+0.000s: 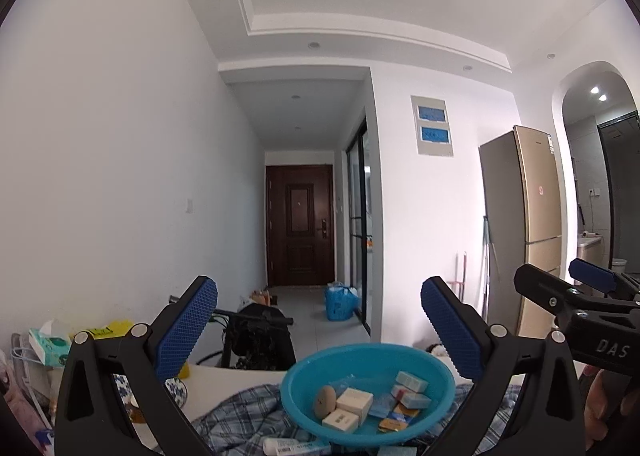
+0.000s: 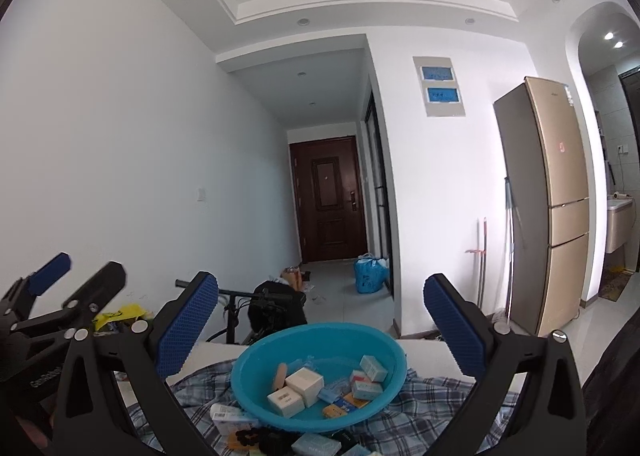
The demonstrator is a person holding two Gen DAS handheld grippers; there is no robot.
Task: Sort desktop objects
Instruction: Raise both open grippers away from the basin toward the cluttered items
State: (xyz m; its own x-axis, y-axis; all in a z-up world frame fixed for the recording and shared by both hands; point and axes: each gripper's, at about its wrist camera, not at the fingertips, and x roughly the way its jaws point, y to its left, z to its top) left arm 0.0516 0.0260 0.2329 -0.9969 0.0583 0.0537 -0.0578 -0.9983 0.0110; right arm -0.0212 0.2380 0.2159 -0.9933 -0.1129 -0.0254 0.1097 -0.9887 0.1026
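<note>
A blue plastic basin (image 1: 362,366) (image 2: 256,384) sits on a plaid cloth (image 1: 240,412) (image 2: 416,420) and holds several small boxes, packets and a round wooden disc (image 1: 325,400). White boxes (image 2: 305,380) lie in its middle. A white tube (image 1: 296,445) and more small items (image 2: 316,444) lie on the cloth in front of the basin. My left gripper (image 1: 319,326) is open above the basin's near side, nothing between its blue pads. My right gripper (image 2: 321,322) is open too, raised just behind the basin. Each gripper shows at the edge of the other's view.
A white tabletop (image 1: 232,378) lies under the cloth. A tissue pack (image 1: 50,346) and a patterned dish (image 1: 176,392) sit at its left. Beyond the table are a black bicycle (image 2: 264,308), a blue bag (image 2: 370,274), a gold fridge (image 2: 554,207) and a dark door (image 2: 330,199).
</note>
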